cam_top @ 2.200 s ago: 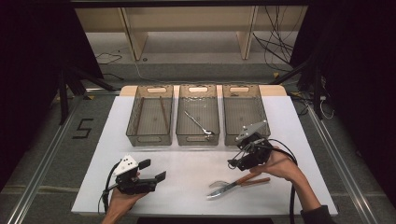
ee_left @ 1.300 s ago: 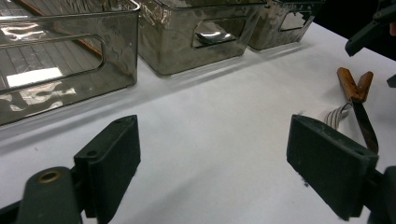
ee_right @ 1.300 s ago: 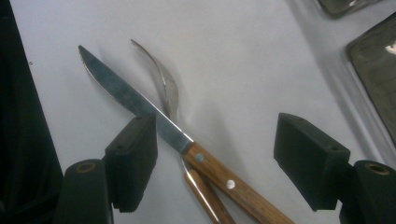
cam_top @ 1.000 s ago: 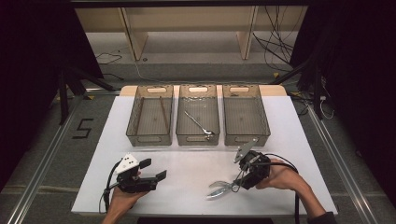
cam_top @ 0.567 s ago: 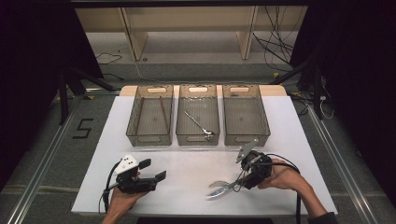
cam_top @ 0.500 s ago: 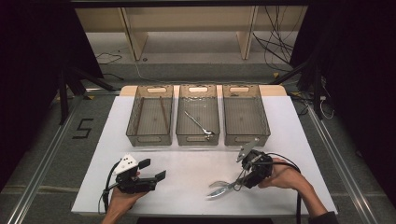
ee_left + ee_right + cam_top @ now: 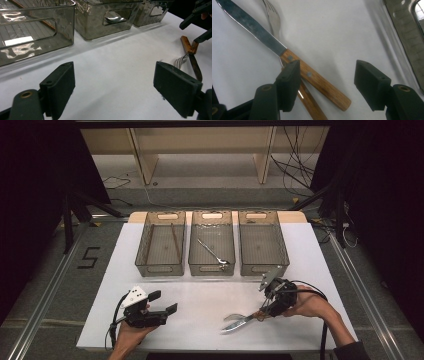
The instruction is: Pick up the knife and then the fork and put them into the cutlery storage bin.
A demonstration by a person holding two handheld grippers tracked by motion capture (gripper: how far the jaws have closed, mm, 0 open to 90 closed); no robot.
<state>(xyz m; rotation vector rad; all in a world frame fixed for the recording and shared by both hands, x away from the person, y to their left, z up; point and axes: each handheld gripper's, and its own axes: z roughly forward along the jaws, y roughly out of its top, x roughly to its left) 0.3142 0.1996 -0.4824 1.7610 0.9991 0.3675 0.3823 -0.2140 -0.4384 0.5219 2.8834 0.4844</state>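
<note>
White counter (image 7: 210,320) carries the knife (image 7: 312,75) lengthwise between the right hand-held gripper (image 7: 329,75)'s open jaws, handle nearest.

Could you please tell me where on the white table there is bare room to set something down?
The widest bare patch of the white table lies between the three clear plastic bins and the left gripper. It is crowded at the right gripper, over the wooden-handled knife and fork.

Probably a lab: taped floor (image 7: 90,257), loose cables (image 7: 295,157).
</note>
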